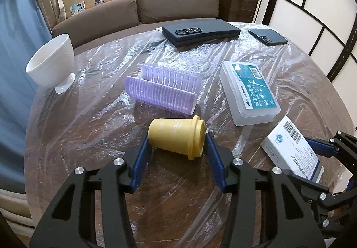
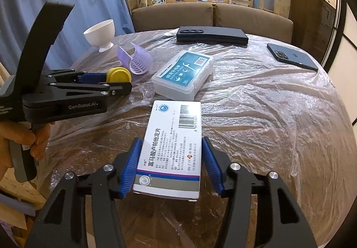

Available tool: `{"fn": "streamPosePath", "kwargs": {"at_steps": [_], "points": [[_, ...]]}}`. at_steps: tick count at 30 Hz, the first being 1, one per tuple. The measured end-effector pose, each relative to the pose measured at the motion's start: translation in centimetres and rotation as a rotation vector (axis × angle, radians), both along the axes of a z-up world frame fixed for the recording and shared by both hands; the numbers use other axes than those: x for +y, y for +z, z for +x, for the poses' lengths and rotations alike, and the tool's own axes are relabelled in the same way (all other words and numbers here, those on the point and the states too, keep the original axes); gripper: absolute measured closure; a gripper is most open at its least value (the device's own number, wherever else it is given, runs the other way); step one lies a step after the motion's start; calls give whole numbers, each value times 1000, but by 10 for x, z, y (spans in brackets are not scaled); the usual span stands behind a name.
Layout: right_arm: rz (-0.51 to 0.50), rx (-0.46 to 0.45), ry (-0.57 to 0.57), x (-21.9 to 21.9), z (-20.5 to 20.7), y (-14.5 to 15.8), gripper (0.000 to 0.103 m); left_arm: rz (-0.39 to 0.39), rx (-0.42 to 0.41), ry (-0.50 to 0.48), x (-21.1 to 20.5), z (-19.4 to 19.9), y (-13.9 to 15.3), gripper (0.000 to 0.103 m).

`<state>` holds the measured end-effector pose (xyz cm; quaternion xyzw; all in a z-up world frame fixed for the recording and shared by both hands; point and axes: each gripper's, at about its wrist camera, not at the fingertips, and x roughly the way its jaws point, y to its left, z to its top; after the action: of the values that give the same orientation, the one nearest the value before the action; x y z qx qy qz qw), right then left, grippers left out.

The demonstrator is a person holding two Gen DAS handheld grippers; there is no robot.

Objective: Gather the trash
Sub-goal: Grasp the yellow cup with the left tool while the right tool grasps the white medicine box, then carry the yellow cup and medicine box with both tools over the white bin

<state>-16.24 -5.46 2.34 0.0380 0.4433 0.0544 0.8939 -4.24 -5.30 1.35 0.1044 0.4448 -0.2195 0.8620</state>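
Trash here looks like two items: a yellow plastic cup (image 1: 176, 137) lying on its side near the desk's front edge, and a white medicine box (image 2: 171, 147) lying flat just to its right. The left tongs (image 1: 178, 154) straddle the cup, jaws at its sides, whether they are pressing I cannot tell. The right tongs (image 2: 169, 165) bracket the box, a gap showing on the right. Both sit on loose plastic sheeting (image 2: 256, 103) over the desk (image 2: 93, 152). The round cup could roll free, or the film snag and drag the dental floss case (image 1: 250, 91).
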Motion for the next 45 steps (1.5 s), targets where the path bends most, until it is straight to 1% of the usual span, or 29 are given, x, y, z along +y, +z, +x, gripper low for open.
{"fn": "streamPosePath", "kwargs": {"at_steps": [7, 11, 19, 27, 29, 32, 36, 38, 41, 45], "points": [[48, 4, -15, -6, -4, 5, 49, -14, -5, 8, 3, -3, 6, 52], [56, 8, -15, -8, -6, 7, 50, -19, -6, 11, 4, -7, 9, 52], [-34, 28, 3, 2, -5, -2, 49, -11, -7, 7, 4, -15, 9, 52], [-91, 30, 16, 9, 7, -3, 49, -12, -9, 12, 5, -18, 11, 52], [-114, 32, 19, 11, 10, -4, 47, -13, -10, 15, 6, -18, 11, 52], [-128, 34, 25, 13, 13, -5, 41, -14, -10, 18, 8, -19, 12, 52], [-141, 34, 39, 16, 17, -5, 41, -14, -9, 22, 9, -19, 12, 52], [-141, 36, 43, 17, 19, -5, 42, -15, -8, 24, 10, -19, 12, 52], [-136, 35, 44, 17, 20, -4, 52, -15, -9, 24, 10, -19, 12, 52], [-136, 36, 48, 15, 19, -4, 52, -16, -9, 26, 11, -19, 12, 52]]}}
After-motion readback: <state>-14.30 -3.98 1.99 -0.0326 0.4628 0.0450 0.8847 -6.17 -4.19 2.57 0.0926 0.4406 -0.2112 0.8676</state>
